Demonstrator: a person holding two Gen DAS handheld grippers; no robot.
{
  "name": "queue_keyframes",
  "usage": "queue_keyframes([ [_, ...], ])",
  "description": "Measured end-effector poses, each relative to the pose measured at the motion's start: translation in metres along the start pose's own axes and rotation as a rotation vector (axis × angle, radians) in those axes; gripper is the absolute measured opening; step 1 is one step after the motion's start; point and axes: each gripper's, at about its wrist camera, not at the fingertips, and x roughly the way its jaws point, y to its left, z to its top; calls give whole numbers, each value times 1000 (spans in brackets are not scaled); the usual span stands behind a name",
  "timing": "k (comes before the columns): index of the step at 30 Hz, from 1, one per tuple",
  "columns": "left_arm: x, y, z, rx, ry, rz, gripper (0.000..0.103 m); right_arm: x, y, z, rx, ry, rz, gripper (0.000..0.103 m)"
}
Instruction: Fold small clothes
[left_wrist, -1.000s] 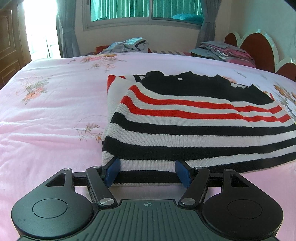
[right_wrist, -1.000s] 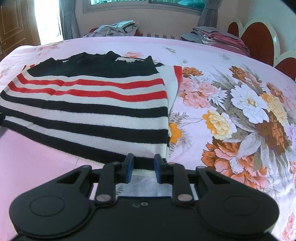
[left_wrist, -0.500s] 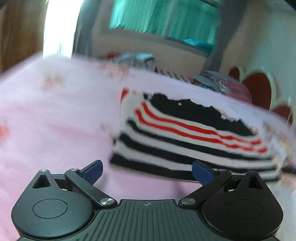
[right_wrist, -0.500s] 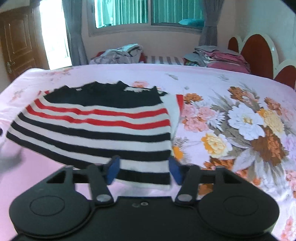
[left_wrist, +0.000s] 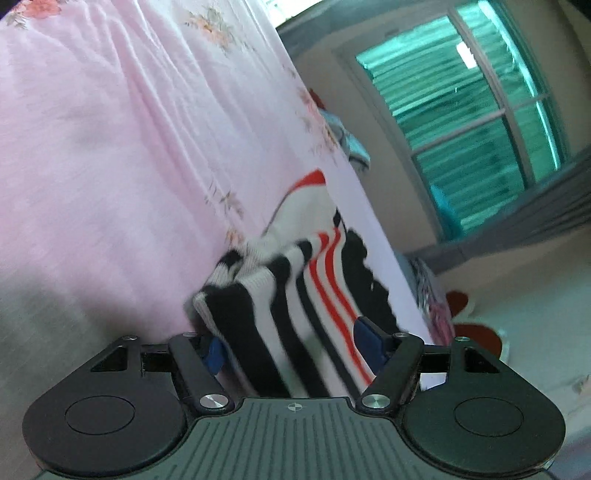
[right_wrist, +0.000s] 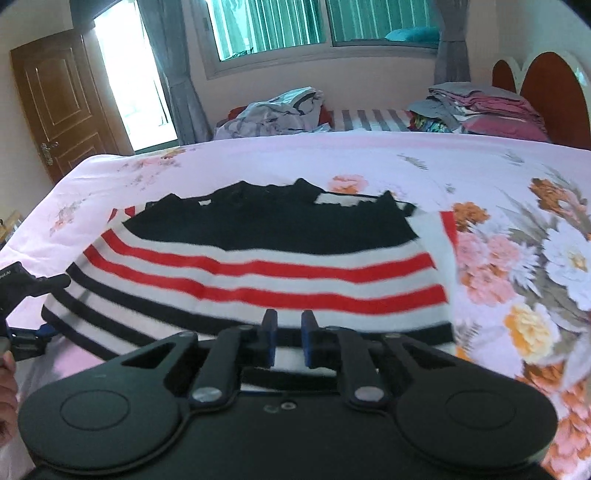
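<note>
The sweater (right_wrist: 258, 266), one striped knit in black, white and red, lay on the pink bed (right_wrist: 369, 155), already folded in from both sides, a white-and-red part showing beyond each edge; its near hem was lifted off the sheet in both views. I judged the fold about half done; the hem had yet to be carried up toward the collar and laid flat, and the loose clothes (right_wrist: 273, 110) heaped past the bed's far edge looked like work to come, though I could not count the pieces in it.

My right gripper (right_wrist: 289, 334) was closing, its jaws narrow with the hem's dark edge between them; I took that for a grip on the cloth. My left gripper (left_wrist: 291, 345), rolled well over on its side, had its jaws wide and closing, the bunched corner of the sweater between them; the left finger (left_wrist: 214, 350) seemed to touch the knit, the right one stood clear, so I did not call it held.

By count: one sweater in hand, two grippers, one loose heap, one folded stack (right_wrist: 480, 107) by the headboard (right_wrist: 546, 92).
</note>
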Motion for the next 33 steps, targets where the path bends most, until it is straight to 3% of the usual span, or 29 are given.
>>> queue_keyframes([
  [3, 10, -5, 1, -16, -48, 16, 68, 15, 8, 9, -10, 24, -2, 9],
  [5, 17, -6, 5, -26, -66, 36, 56, 22, 13, 15, -15, 35, -1, 9],
  [7, 21, 2, 9, -51, -58, 49, 28, 29, 20, 22, -24, 44, 1, 8],
  [9, 27, 13, 13, -71, -39, 18, 23, 36, 28, 28, -39, 55, 5, 8],
  [11, 31, 12, 15, -33, -24, 10, 23, 45, 36, 32, -52, 65, 10, 8],
  [17, 26, 6, 25, -79, -3, -60, 19, 63, 58, 35, -88, 77, 42, 8],
  [19, 34, 16, 25, -121, 27, -13, 19, 79, 59, 28, -107, 141, 16, 7],
  [20, 37, 22, 24, -132, 24, -24, 19, 87, 57, 24, -104, 165, 11, 6],
  [25, 38, 7, 24, -86, 11, -30, 19, 85, 50, 23, -79, 143, 31, 3],
  [30, 29, -31, 22, 75, -13, 13, 18, 88, 44, 22, -81, 141, 67, 3],
  [33, 23, -62, 23, 166, -2, -4, 18, 88, 37, 24, -75, 142, 111, 3],
])
